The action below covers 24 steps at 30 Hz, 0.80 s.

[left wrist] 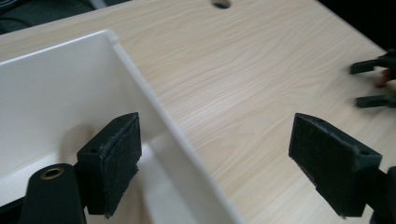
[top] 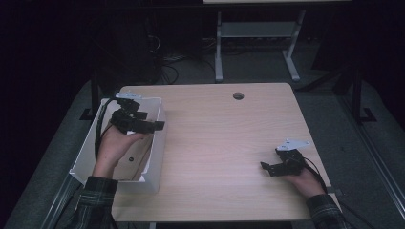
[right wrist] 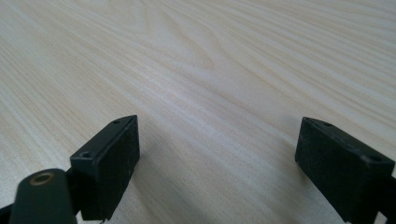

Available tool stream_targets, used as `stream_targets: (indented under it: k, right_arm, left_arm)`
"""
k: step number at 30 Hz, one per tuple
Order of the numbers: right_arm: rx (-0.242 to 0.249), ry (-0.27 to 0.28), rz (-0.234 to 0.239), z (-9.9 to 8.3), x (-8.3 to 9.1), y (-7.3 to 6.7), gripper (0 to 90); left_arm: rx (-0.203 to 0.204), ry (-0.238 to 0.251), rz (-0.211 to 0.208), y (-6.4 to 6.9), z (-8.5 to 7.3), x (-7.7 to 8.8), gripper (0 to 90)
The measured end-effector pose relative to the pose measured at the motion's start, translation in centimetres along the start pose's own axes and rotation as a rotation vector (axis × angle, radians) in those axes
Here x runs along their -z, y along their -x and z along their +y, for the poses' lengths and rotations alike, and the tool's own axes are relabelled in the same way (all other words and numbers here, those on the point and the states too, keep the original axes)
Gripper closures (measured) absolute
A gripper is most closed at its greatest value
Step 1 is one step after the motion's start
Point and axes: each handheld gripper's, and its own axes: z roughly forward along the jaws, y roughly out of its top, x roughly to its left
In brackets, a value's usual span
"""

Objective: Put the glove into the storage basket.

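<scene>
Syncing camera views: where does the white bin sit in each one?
High view: white bin at the table's left edge, under the left gripper.
Left gripper view: bin wall at left; its rim runs between the open jaws.
Right gripper view: bin not in it, bare wood between open jaws.
Shared landmark: round table hole, also at the left gripper view's top.

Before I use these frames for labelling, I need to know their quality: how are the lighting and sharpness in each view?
High view: dim, the surroundings nearly black, the table and white bin lit and readable. Left gripper view: bright, the bin wall sharp, the right gripper at the edge blurred. Right gripper view: evenly lit wood grain, the near jaws slightly soft, faint shadows under them.
</scene>
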Motion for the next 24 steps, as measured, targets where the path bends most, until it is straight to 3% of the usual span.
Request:
stream_targets:
  k: [8,15,21,24]
  right_arm:
    - [0.000,-0.001,0.000,0.0,0.0,0.0,13.3]
    - [-0.003,0.000,0.001,0.0,0.0,0.0,13.3]
    - [0.002,-0.002,0.004,0.0,0.0,0.0,13.3]
    - [0.003,-0.003,0.004,0.0,0.0,0.0,13.3]
  left_arm:
    - [-0.046,-0.001,-0.075,3.7,0.7,-2.4,16.9]
    - [-0.089,-0.010,-0.109,6.7,0.6,-4.8,16.9]
    - [-0.128,-0.020,-0.135,8.7,-0.1,-6.5,16.9]
    - [-0.158,-0.037,-0.133,10.0,-1.0,-8.2,16.9]
